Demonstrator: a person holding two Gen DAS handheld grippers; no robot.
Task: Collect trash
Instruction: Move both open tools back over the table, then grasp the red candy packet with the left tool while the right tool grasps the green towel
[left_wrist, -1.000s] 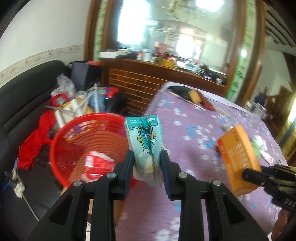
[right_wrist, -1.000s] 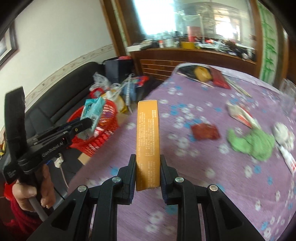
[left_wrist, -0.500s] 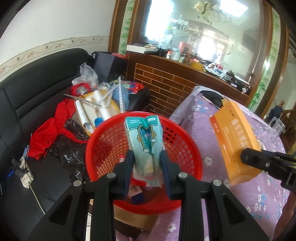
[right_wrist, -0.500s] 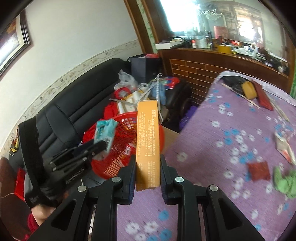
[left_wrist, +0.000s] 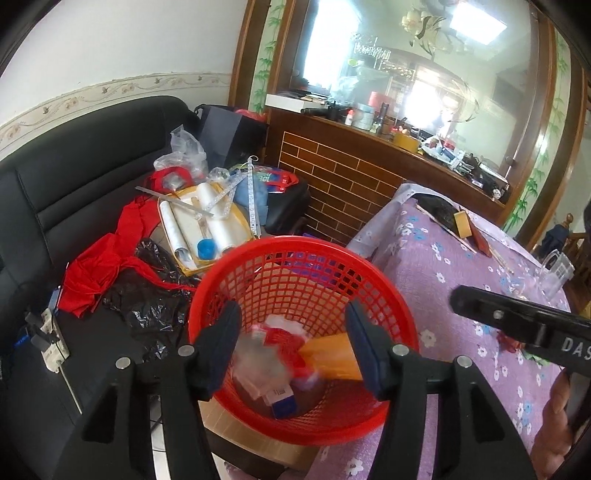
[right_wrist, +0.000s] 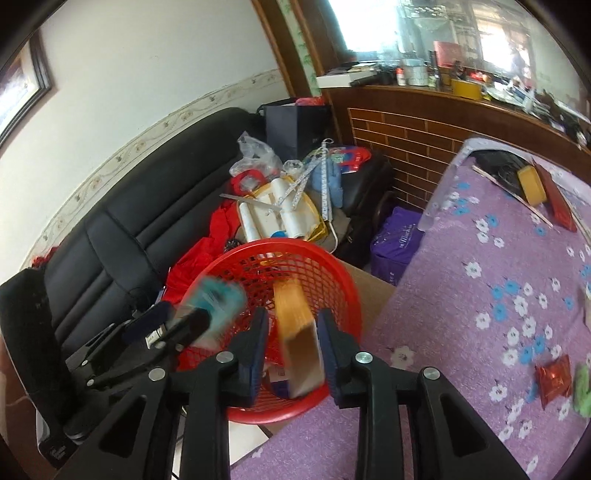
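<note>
— What's the room like?
— A table in a purple flowered cloth (right_wrist: 480, 295) to the right of both tongs, a black sofa (left_wrist: 85, 177) heaped with clutter to the left.
— Anything in the way?
— Only the red basket (left_wrist: 295, 258), straight under both.
— And the tongs?
— The left gripper (left_wrist: 293, 343) is spread wide, empty. The right gripper (right_wrist: 291, 350) is parted too — the orange box (right_wrist: 295, 325) sits tilted and blurred between its fingers, over the basket; a blurred teal packet (right_wrist: 218, 299) lies left of it.
</note>
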